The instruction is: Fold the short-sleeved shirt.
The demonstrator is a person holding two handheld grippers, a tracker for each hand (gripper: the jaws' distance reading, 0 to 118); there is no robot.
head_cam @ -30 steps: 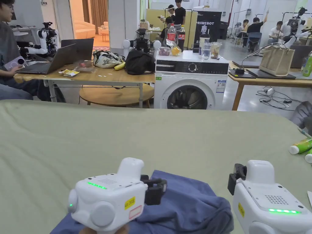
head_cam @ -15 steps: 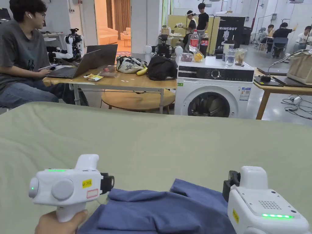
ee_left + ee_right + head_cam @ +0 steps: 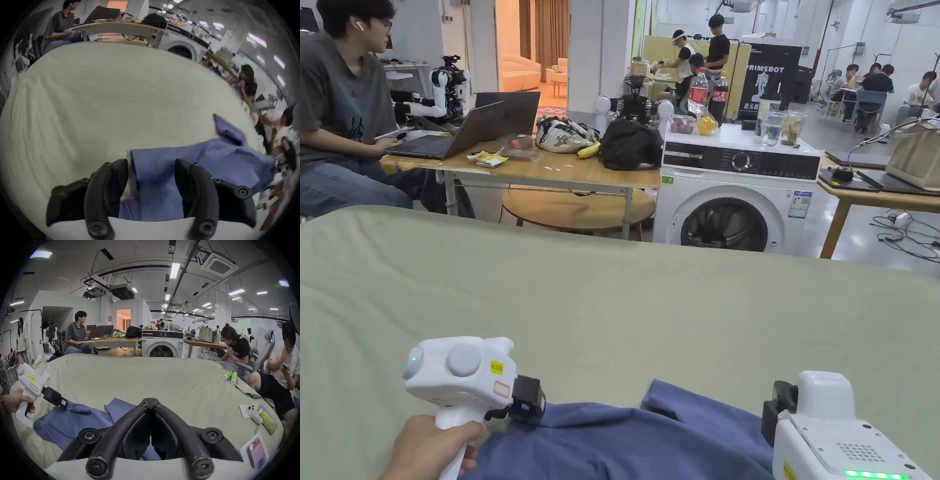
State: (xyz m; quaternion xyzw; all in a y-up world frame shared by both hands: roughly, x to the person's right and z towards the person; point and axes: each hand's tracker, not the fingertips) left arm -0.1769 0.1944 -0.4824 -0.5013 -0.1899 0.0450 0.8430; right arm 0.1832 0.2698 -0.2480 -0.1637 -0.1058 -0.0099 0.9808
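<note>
The blue short-sleeved shirt [image 3: 650,437] lies rumpled at the near edge of the sheet-covered surface [image 3: 612,300]. My left gripper [image 3: 532,400] sits low at the shirt's left edge, held by a hand. In the left gripper view its jaws stand wide apart [image 3: 151,162], with the shirt's [image 3: 162,170] folded edge lying between them and neither jaw pressing on it. The right gripper view shows that gripper [image 3: 63,403] tipped down onto the cloth [image 3: 73,418]. My right gripper [image 3: 775,406] hovers by the shirt's right side. Its jaws are closed tip to tip [image 3: 150,400] with no cloth between the tips.
Two green bottles [image 3: 230,376], a cable [image 3: 248,394], a green packet [image 3: 266,418] and a leaflet [image 3: 254,451] lie along the sheet's right side. People sit close at that edge [image 3: 284,366]. Beyond the far edge stand a washing machine [image 3: 731,194] and a wooden table [image 3: 550,169].
My left gripper has moved left from over the shirt's middle to its left edge and dropped lower. The shirt now lies flatter and more spread out. The right gripper has barely moved.
</note>
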